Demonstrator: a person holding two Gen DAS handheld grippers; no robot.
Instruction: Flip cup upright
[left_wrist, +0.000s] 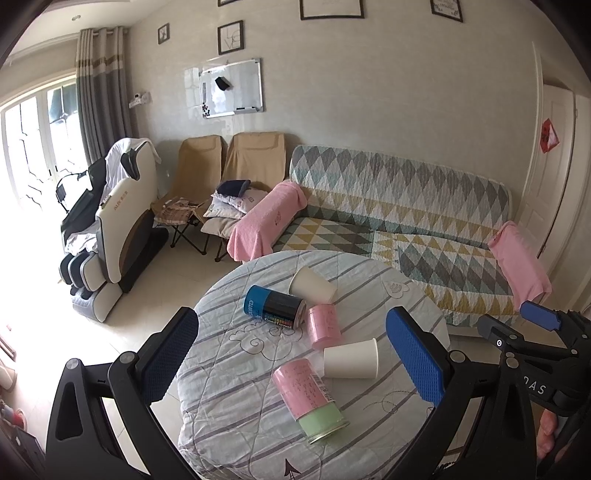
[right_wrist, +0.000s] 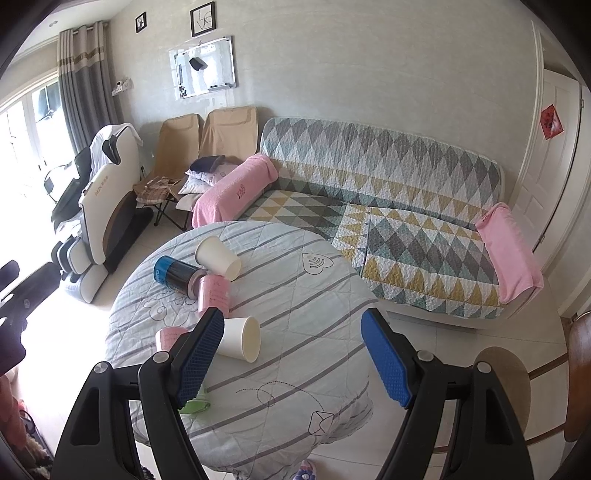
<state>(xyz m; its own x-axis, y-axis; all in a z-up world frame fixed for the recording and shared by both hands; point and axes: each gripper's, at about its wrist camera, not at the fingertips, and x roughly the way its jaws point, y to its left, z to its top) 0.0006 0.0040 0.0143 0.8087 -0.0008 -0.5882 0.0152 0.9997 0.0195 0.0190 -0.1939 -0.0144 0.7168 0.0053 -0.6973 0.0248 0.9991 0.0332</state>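
Observation:
Two white paper cups lie on their sides on the round table. The near cup (left_wrist: 351, 359) (right_wrist: 240, 338) has its mouth toward the right. The far cup (left_wrist: 312, 284) (right_wrist: 218, 257) lies at the back beside a blue can. My left gripper (left_wrist: 291, 354) is open and empty, held above the table's near side with the near cup between its fingers in the view. My right gripper (right_wrist: 291, 354) is open and empty, held above the table with the near cup just beside its left finger (right_wrist: 197, 358). The right gripper also shows in the left wrist view (left_wrist: 517, 321).
The table has a striped quilted cloth (left_wrist: 369, 273) (right_wrist: 295, 258). On it lie a blue-and-black can (left_wrist: 275, 305) (right_wrist: 177, 275), a pink can (left_wrist: 324, 325) (right_wrist: 214, 295) and a pink-and-green can (left_wrist: 310, 398). A patterned sofa (right_wrist: 388, 206) stands behind, a massage chair (left_wrist: 110, 229) at left.

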